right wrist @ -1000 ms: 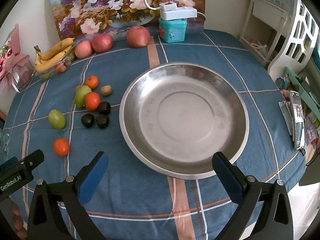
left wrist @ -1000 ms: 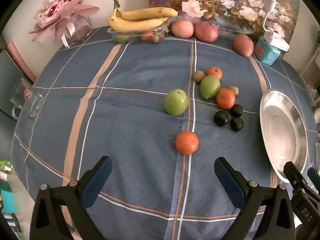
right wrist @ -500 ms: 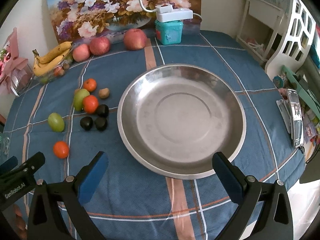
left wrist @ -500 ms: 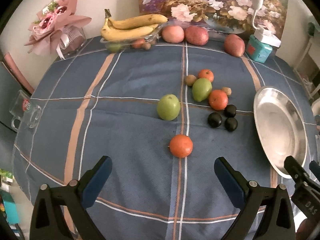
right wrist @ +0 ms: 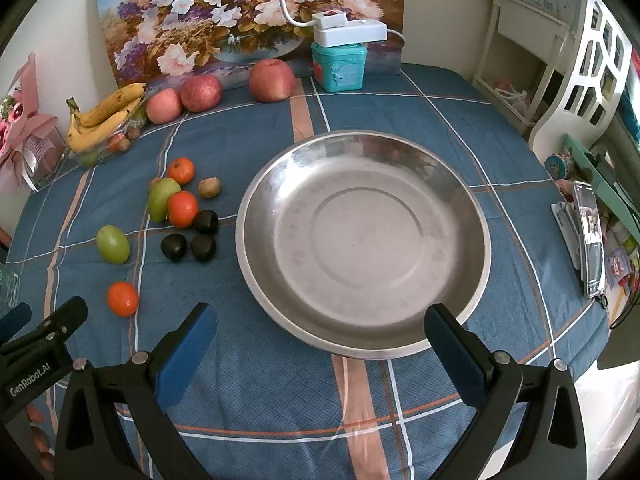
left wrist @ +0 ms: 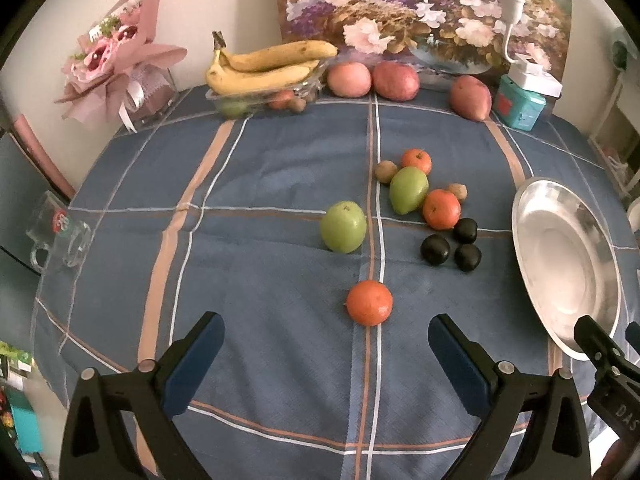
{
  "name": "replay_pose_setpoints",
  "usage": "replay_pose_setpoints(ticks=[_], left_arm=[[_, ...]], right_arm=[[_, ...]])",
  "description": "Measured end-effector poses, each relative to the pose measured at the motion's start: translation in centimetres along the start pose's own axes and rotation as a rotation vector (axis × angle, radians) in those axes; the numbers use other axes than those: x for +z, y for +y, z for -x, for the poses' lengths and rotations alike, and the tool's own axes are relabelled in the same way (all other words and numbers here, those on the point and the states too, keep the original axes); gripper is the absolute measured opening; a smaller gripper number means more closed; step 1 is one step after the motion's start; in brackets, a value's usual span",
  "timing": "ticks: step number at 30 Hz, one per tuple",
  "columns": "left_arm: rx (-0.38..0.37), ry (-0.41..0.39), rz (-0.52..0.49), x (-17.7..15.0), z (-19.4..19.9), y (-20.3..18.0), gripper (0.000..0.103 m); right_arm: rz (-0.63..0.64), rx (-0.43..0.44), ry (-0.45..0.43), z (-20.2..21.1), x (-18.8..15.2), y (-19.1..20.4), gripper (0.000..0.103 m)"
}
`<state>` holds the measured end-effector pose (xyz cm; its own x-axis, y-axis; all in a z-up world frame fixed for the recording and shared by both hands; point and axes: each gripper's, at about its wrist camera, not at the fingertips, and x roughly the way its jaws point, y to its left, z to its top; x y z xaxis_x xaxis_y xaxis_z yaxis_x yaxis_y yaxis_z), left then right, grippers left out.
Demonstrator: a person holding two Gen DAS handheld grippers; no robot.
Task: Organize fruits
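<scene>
Lying alone on the surface (left wrist: pixel 260 152), nearest the left tool (left wrist: pixel 326 344), an orange (left wrist: pixel 369 303) is seen just ahead of its widely parted fingers, which hold nothing. The right tool (right wrist: pixel 320 334) is likewise spread apart and empty, poised at the near rim of the bare steel plate (right wrist: pixel 256 200).

The orange is judged light, firm and round, with a slightly yielding peel; it is likely to roll if nudged, so it would best be taken across its widest middle, with modest pressure. The green fruit (left wrist: pixel 343 227) beyond it would be heavier and smoother, and more apt to slip. The three dark fruits (left wrist: pixel 435 249) are small and probably soft, so a gentle squeeze would be called for.

From the left view the cluster of fruits is shown close and its spacing is made clear, while the plate is cut off at the edge. From the right view the whole plate is shown to be empty, and a phone (right wrist: pixel 591 236) at the far right edge is revealed, unseen from the left.
</scene>
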<state>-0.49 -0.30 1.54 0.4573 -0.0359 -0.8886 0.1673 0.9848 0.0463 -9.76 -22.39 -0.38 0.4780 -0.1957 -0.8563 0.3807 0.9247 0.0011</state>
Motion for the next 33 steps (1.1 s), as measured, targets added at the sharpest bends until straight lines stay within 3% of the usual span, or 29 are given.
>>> replay_pose_setpoints(ticks=[13,33], left_arm=[[-0.014,0.026,0.032,0.01,-0.29,0.5,0.103],[-0.006,0.001,0.027,0.09,0.06,0.59,0.103]], right_arm=[[0.0,-0.001,0.001,-0.02,0.0,0.03,0.103],[0.001,-0.002,0.004,-0.17,-0.07,0.1,0.103]])
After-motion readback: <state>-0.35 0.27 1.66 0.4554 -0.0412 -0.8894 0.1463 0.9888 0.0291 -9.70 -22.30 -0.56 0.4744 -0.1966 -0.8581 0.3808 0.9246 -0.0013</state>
